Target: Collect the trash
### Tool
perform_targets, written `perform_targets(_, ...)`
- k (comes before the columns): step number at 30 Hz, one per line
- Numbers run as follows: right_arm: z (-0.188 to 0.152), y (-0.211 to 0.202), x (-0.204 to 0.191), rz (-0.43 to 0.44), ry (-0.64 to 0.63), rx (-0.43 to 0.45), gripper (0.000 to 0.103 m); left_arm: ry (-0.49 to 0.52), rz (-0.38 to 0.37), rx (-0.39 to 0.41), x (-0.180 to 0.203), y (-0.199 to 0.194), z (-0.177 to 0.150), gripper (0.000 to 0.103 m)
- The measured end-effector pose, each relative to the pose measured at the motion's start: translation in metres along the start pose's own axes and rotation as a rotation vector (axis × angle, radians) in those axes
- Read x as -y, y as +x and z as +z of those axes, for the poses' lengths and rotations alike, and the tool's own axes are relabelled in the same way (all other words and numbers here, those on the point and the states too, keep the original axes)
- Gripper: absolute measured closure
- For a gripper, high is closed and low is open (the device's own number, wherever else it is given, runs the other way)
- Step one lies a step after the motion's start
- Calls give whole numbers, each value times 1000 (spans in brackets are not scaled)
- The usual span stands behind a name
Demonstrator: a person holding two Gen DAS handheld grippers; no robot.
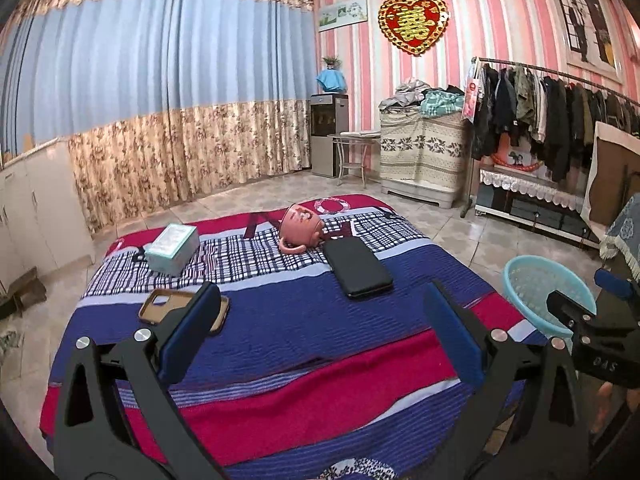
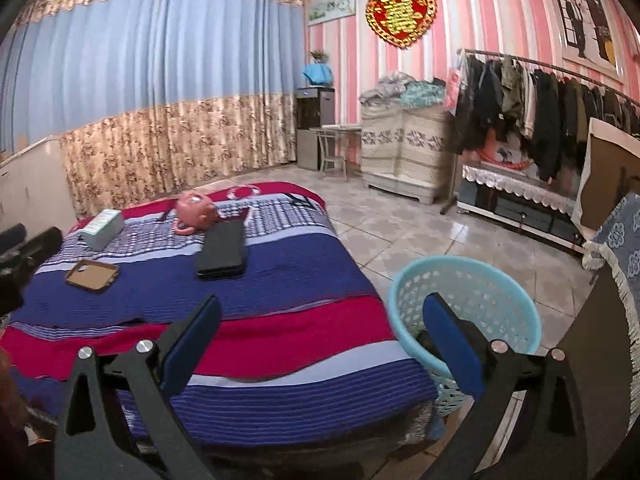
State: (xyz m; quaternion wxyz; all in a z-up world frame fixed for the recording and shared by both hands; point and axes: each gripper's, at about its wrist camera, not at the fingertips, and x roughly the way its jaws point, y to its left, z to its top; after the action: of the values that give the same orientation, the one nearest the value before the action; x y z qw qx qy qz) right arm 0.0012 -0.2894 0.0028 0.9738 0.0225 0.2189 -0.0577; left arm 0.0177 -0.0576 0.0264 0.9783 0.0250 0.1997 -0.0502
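A striped red and blue cloth (image 1: 280, 320) covers a low table. On it lie a pale teal box (image 1: 173, 249), a brown phone case (image 1: 182, 309), a pink teapot (image 1: 300, 226) tipped on its side and a black case (image 1: 357, 268). My left gripper (image 1: 320, 332) hovers open over the near part of the cloth, holding nothing. My right gripper (image 2: 320, 338) is open too, at the table's near right corner beside a light blue basket (image 2: 468, 304) on the floor. The same box (image 2: 102, 228), phone case (image 2: 92, 275), teapot (image 2: 196, 213) and black case (image 2: 222, 250) show in the right wrist view.
Tiled floor (image 1: 460, 232) surrounds the table. A clothes rack (image 1: 552, 112) with dark garments and a low cabinet line the right wall. A covered chest (image 1: 420, 148), small table and water dispenser (image 1: 328, 132) stand at the back. Curtains (image 1: 160, 100) hang on the left.
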Motion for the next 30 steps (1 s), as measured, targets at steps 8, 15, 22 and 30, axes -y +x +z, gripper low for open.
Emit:
perform_targets(8,-8,-20,-24,8,-26,31,5,-22,-5,-15,-9,-2,-20,6)
perform_targets(15,-9,-22,-33,17,-41,42,5,-29,5,7,-15,-4,-28,5)
perform_targets(22,-9,-23,-40,35,-40,70,5,-4,28,34,-9,-5,-33,5)
perform_targets(30,-12,-20,-47,31,-34,76,5,-24,29,37,-17,-3,-34,6)
